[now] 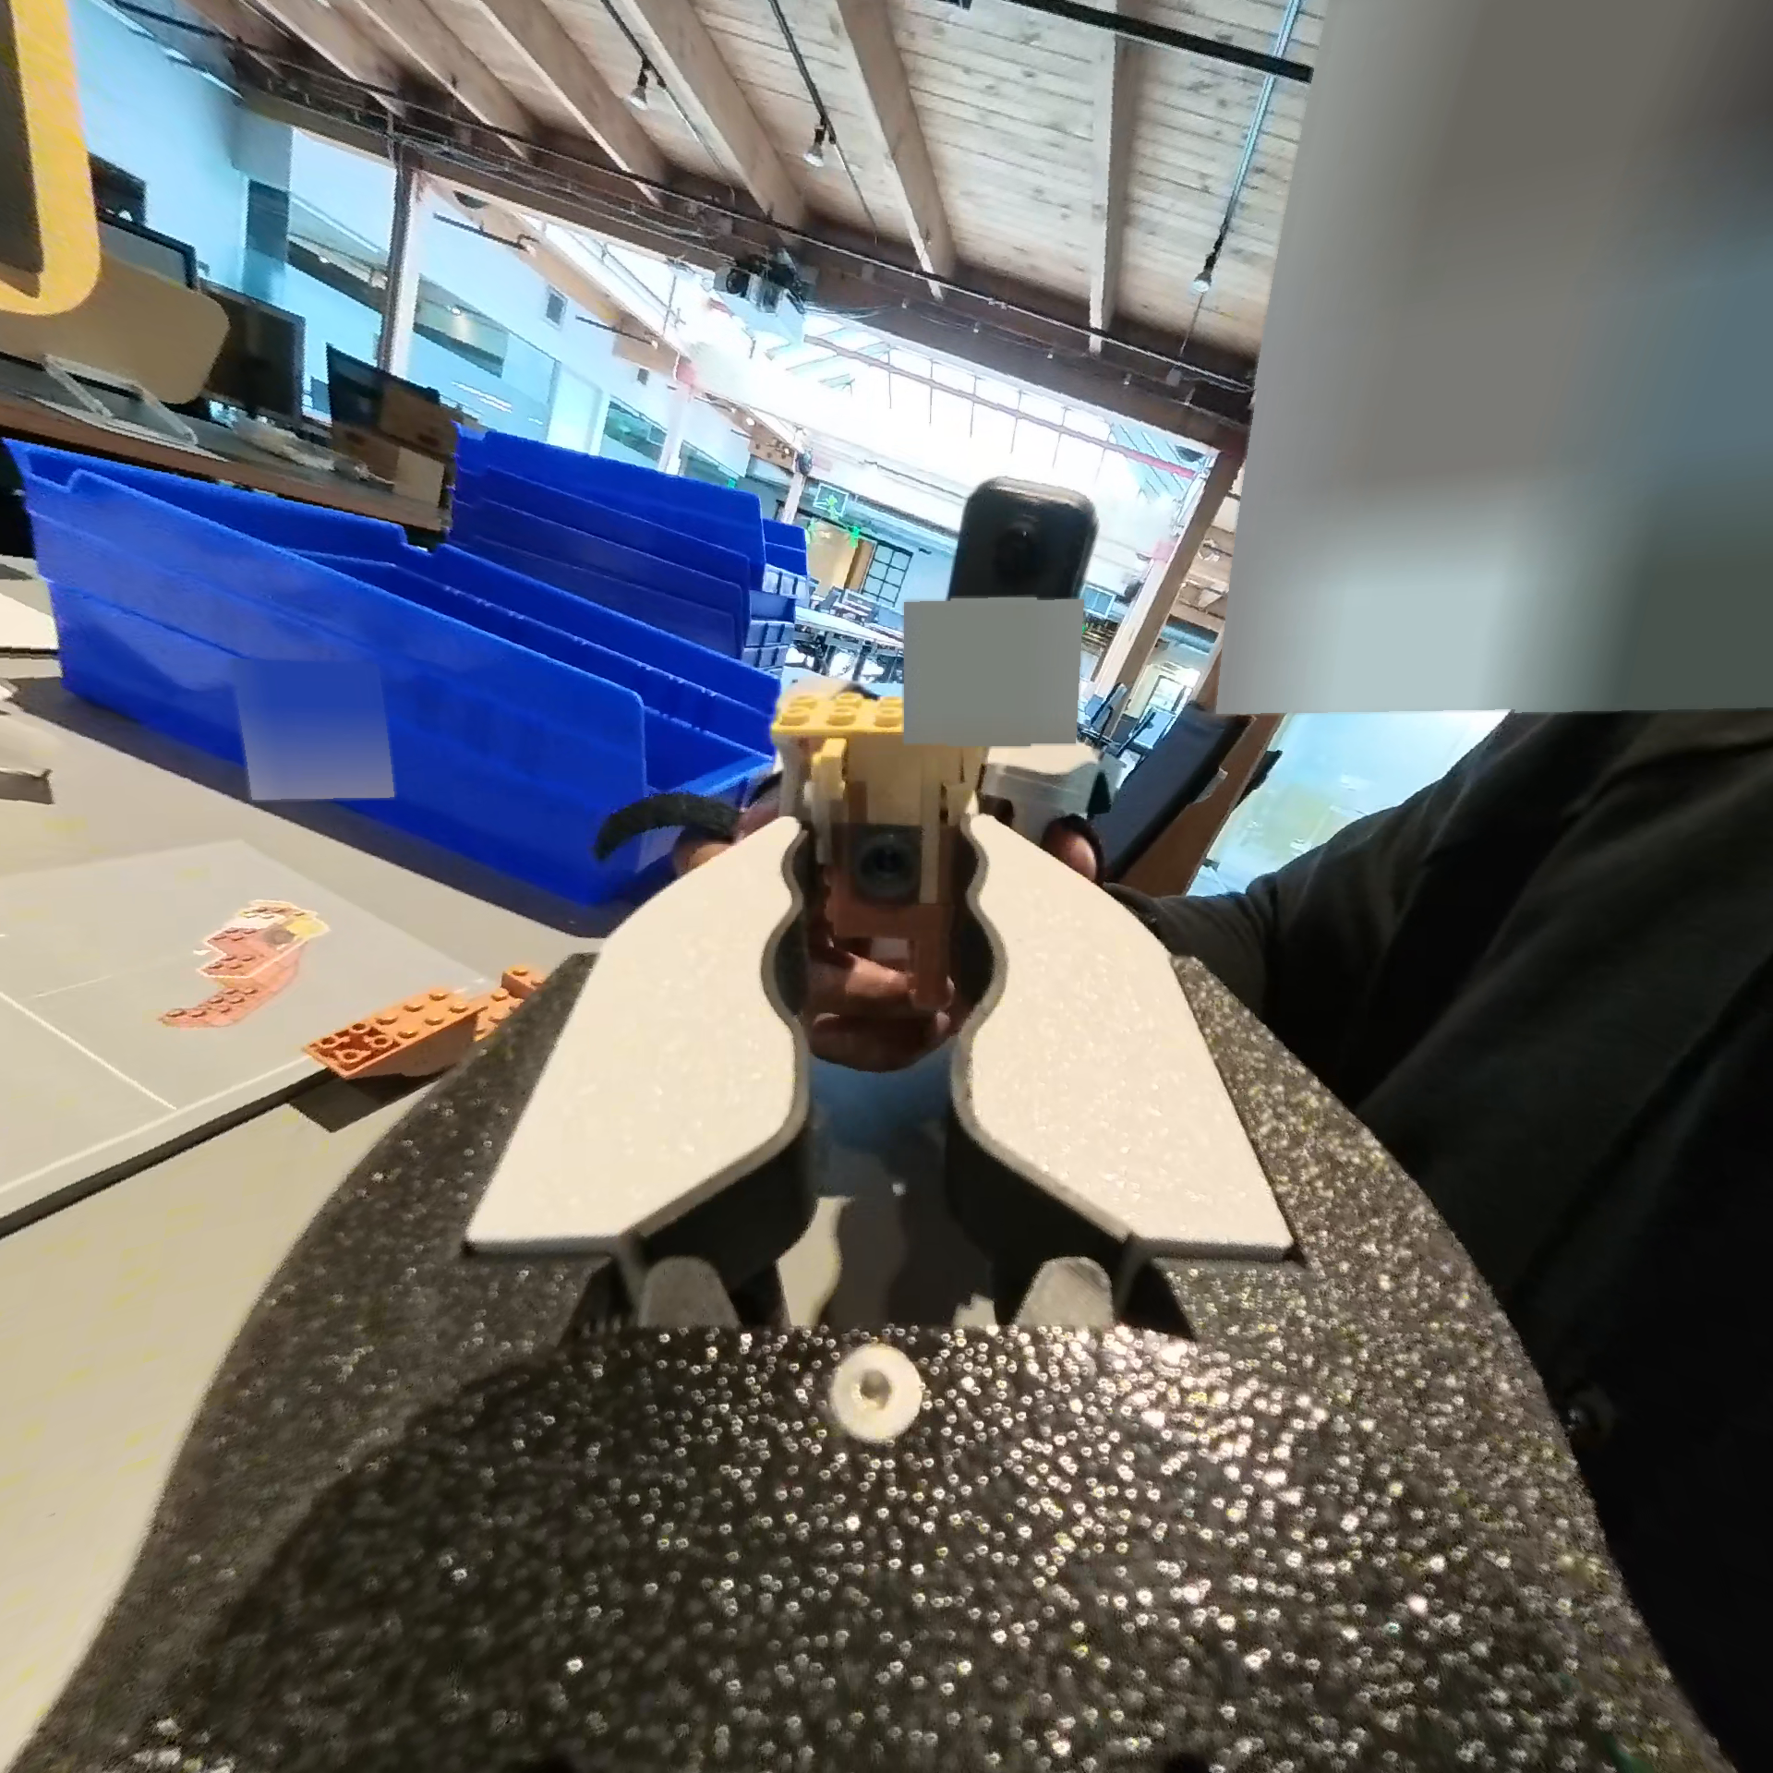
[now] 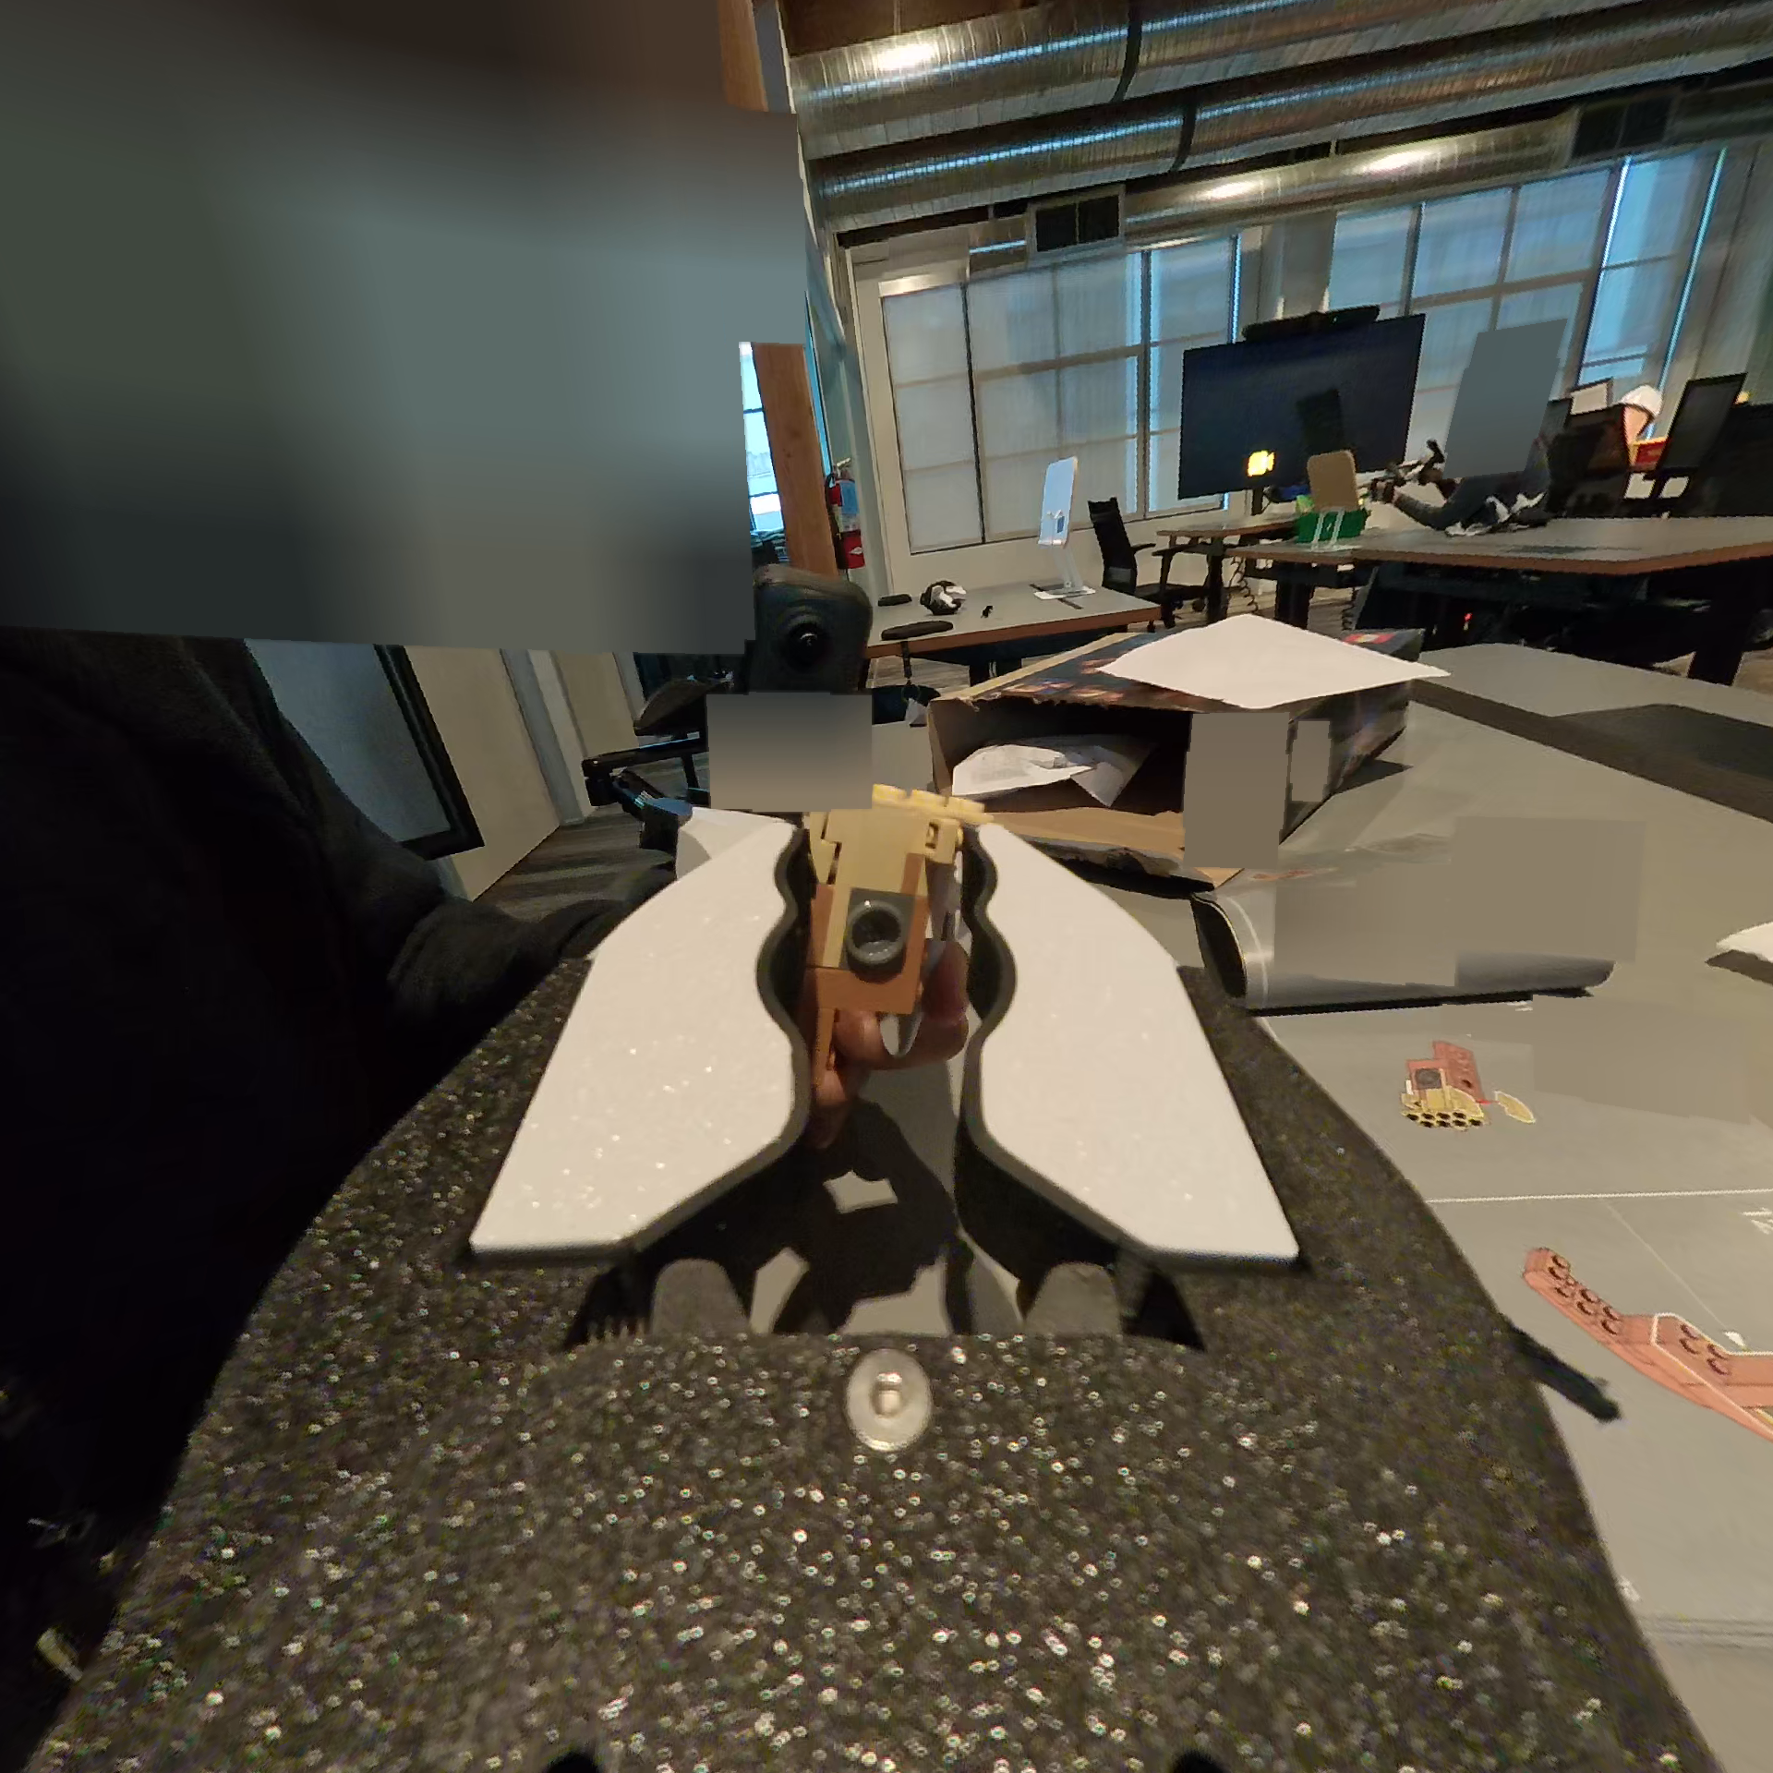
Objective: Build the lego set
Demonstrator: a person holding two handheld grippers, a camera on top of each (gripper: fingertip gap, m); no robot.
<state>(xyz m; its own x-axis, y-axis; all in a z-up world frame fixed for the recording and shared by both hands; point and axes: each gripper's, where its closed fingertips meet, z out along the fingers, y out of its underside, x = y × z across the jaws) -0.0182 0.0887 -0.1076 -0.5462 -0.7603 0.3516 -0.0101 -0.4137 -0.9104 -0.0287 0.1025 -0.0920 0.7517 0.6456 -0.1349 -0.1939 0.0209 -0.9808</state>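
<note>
Model (image 1: 878,844), part-built: tan, brown and yellow bricks, a dark round stud-hole piece on each visible end. Position: centre of both frames, held in the air between the two sets of tongs, well above the worktop (image 1: 144,1247).

Left tongs (image 1: 883,863): tips closed on one end of the model. Right tongs (image 2: 878,911): tips closed on the other end (image 2: 868,921). A bare hand (image 1: 863,1017) shows behind the model in both views; whether it touches the bricks cannot be told.

Handling, by judgement: light, rigid in each brick but weak at the seams; the yellow plate (image 1: 839,715) at top and the thin tan slopes look likely to pop off under sideways squeeze. Smooth plastic, prone to slip or twist. Best hold: the solid brown core, across flat faces, not the overhanging plate.

Loose stock: orange-brown hull piece (image 1: 403,1036), lower left of the left view, lying on the instruction sheet (image 1: 192,940). Blue bins (image 1: 432,614) at left. Opened box (image 2: 1151,758) at right of the right view.
</note>
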